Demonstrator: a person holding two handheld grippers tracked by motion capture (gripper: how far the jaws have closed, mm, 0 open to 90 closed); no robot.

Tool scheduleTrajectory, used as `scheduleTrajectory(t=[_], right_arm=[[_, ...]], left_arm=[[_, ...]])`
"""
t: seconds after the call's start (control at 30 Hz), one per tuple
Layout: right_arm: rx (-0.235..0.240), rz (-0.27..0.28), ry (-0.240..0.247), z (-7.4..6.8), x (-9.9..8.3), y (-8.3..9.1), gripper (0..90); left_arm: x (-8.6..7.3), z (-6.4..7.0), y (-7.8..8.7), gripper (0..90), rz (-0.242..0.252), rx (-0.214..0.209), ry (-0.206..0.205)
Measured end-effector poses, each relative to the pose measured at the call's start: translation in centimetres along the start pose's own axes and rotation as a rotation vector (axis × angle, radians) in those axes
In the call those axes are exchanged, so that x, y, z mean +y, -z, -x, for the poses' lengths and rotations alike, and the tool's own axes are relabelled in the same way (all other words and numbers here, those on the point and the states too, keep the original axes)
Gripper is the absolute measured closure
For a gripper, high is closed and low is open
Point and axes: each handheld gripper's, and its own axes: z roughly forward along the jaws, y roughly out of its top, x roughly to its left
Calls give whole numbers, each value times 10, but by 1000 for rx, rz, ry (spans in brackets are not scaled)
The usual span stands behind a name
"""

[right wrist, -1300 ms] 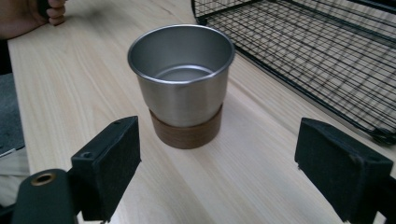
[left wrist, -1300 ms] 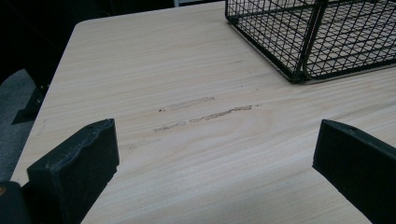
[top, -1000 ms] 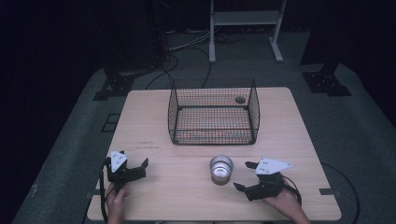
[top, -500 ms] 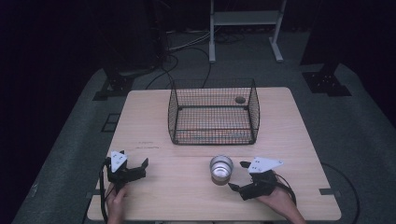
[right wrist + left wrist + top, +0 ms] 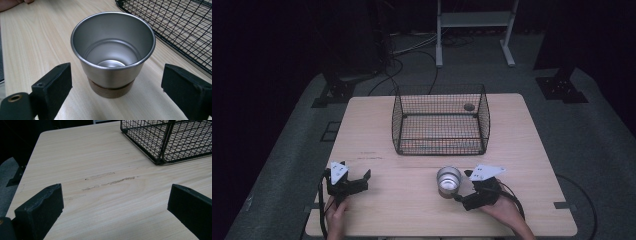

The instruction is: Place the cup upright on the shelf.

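An empty steel cup with a brown base stands upright on the wooden table, in front of a black wire basket. My right gripper is open just to the cup's right, pointing at it. In the right gripper view the cup stands a little ahead of the two spread jaws, apart from both. My left gripper is open at the table's front left with nothing between its jaws; its own view looks over bare wood toward the basket's corner.
The basket holds nothing visible except a small round dark thing at its back right. Past the table's far edge stand a white frame, dark stands and cables on the floor.
My right gripper has moved left toward the cup, from about a hand's width away to right beside it. The left gripper and the cup have stayed put.
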Motion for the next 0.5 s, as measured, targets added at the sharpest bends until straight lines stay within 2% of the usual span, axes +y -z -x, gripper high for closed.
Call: scheduleTrajectory(t=[0.5], right_arm=[[11,-4,-13,2,5,-19,90]], left_arm=[[0,0,0,0,1,-1,-1]])
